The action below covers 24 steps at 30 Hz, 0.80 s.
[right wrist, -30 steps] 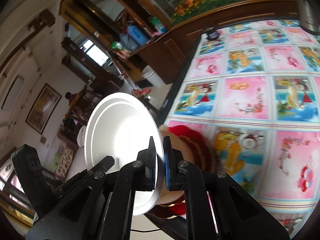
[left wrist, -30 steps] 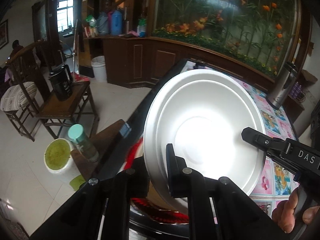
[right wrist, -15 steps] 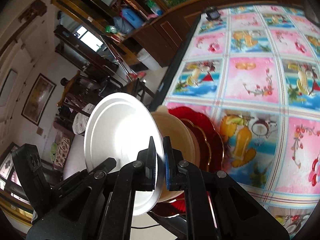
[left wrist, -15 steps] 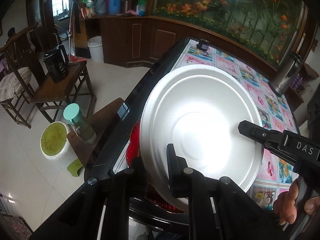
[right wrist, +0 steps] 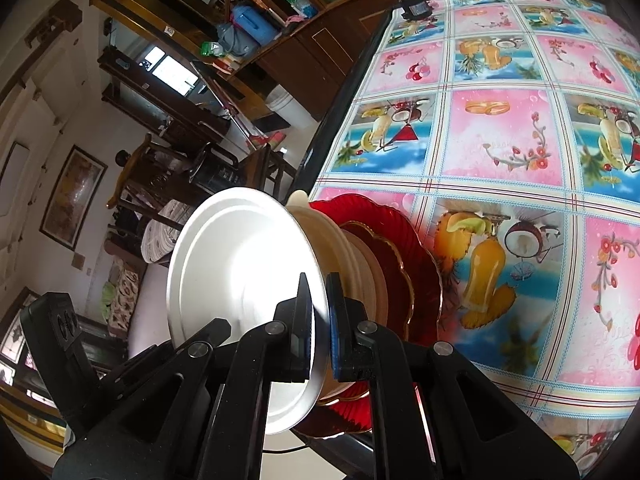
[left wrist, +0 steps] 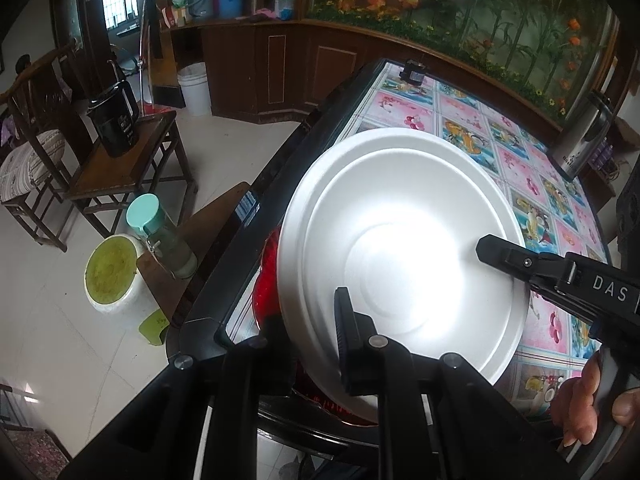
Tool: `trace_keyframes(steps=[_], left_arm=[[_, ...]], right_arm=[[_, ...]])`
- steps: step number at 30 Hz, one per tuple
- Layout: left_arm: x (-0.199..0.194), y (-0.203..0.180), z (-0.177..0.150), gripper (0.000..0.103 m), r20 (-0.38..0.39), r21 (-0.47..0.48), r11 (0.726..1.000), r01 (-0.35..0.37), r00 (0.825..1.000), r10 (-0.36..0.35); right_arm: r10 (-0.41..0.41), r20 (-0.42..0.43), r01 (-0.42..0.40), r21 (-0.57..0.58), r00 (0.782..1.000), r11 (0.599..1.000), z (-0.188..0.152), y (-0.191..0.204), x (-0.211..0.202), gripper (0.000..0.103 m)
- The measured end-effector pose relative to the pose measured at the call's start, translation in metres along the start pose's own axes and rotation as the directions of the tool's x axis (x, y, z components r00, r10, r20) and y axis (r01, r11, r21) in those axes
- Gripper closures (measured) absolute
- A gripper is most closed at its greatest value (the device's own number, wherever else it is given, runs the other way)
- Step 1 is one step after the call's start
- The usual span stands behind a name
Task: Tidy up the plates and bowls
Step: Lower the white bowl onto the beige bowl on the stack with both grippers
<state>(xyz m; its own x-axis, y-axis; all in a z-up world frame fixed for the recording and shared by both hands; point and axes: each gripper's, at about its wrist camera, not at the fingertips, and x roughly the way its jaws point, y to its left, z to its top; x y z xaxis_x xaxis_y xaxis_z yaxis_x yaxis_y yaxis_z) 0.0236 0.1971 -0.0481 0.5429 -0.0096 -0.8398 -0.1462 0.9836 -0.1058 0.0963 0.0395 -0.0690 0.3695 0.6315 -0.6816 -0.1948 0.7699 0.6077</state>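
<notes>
My grippers are black, both: left gripper (left wrist: 308,320) & right gripper (right wrist: 319,312), w/ blue pads (right wrist: 334,344) on the right one. Plate (left wrist: 400,260) I'm holding is plain white. Under it a cream bowl (right wrist: 344,256), then red plates (right wrist: 404,264), one w/ gold scalloped rim. Tablecloth (right wrist: 500,140) is pink & blue squares w/ fruit, drinks, flowers.

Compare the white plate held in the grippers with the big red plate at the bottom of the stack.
The white plate is plain, matte and smooth-rimmed; the red plate is glossy, translucent and ribbed. The white plate is gripped at its rim by both the left gripper and the right gripper; the red plate lies on the table with a gold-rimmed red plate and a cream bowl above it. Both are round.
</notes>
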Motion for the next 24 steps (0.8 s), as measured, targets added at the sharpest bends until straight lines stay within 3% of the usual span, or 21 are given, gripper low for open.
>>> trace_keyframes(steps=[24], left_arm=[[0.0043, -0.0074, -0.0011, 0.084, -0.002, 0.031, 0.998, -0.057, 0.998, 0.057]], right_arm=[[0.003, -0.004, -0.003, 0.009, 1.0, 1.0, 0.0011, -0.0062, 0.006, 0.096]])
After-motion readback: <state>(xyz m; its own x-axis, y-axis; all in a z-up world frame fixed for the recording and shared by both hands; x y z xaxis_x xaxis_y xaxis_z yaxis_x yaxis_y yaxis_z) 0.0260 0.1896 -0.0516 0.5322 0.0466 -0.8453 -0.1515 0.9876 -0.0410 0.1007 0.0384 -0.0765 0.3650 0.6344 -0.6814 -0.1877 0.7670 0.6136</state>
